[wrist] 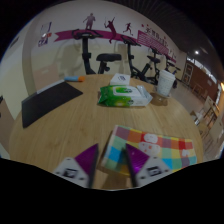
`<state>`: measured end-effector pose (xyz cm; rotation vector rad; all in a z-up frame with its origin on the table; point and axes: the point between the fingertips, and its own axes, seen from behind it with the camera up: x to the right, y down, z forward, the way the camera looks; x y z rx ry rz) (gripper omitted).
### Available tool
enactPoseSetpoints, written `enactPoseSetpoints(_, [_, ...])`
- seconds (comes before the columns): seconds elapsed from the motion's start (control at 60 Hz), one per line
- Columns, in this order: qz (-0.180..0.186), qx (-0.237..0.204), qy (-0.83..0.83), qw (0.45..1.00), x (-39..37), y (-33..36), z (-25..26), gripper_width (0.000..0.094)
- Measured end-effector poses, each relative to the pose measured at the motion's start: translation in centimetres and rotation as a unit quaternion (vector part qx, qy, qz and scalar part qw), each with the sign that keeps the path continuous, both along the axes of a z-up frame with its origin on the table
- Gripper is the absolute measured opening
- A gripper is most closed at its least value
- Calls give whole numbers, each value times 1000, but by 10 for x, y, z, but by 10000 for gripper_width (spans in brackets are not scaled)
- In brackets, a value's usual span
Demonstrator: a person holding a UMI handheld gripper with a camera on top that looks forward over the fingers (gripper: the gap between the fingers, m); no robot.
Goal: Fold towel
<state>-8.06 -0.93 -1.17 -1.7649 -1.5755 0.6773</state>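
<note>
Two hand-held gripper (112, 168) fingers apart over colourful towel (150, 150); wipes pack (122, 95), cup (165, 86) beyond

Single wide-angle view from the tongs (113, 165), angled down over a wooden table (70, 128), close above it.

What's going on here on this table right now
A person's handheld gripper hovers over a wooden table, its fingers open and holding nothing. Just ahead of them lies the towel, a colourful checked one, folded flat and not yet gripped. Beyond it sit a green-and-white wipes pack, a white cup and a dark mat.
</note>
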Motion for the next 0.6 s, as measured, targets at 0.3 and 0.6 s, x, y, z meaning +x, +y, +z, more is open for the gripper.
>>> enactPoseSetpoints(0.3, [45, -40, -35, 998, 13, -46, 17, 23])
enactPoseSetpoints(0.6, [25, -61, 46, 997, 33, 10, 132, 27])
